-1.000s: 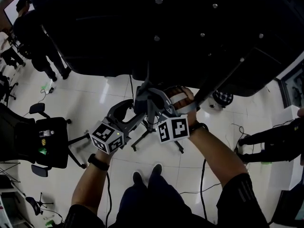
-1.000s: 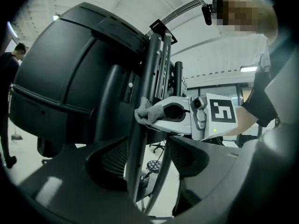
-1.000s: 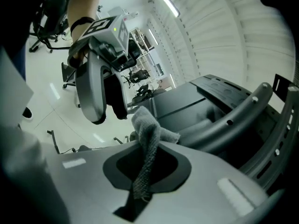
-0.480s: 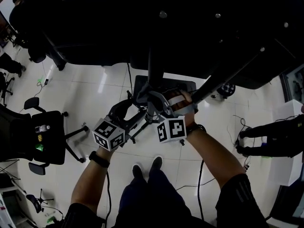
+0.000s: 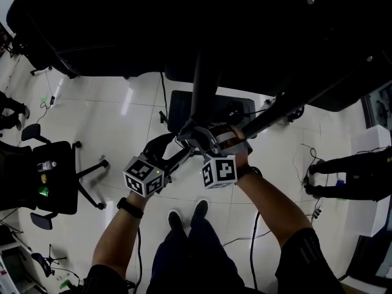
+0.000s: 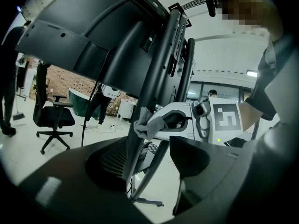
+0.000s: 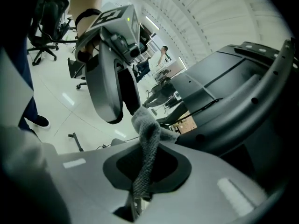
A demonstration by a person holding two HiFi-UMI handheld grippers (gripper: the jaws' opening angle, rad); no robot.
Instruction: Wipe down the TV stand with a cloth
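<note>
Cloth (image 7: 147, 136), grey and knitted, is pinched tight between the jaws of the right tool (image 7: 144, 178), with a bunched end sticking out past the tips. In the left gripper view that bunched end presses against the black upright post of the TV stand (image 6: 161, 73), partway up it. The left tool (image 6: 150, 161) has its jaws apart, and the post runs down between them; a gap shows between the post and the right-hand jaw, and I cannot tell whether the other jaw touches it. From the head view both tools meet at the same post, close together, the left just below and beside the right. The dark back of the TV (image 5: 184, 23) fills the top of that view above them. On the pale tiled floor (image 5: 110, 112) below, an office chair (image 5: 58, 185) stands well off to the left.
</note>
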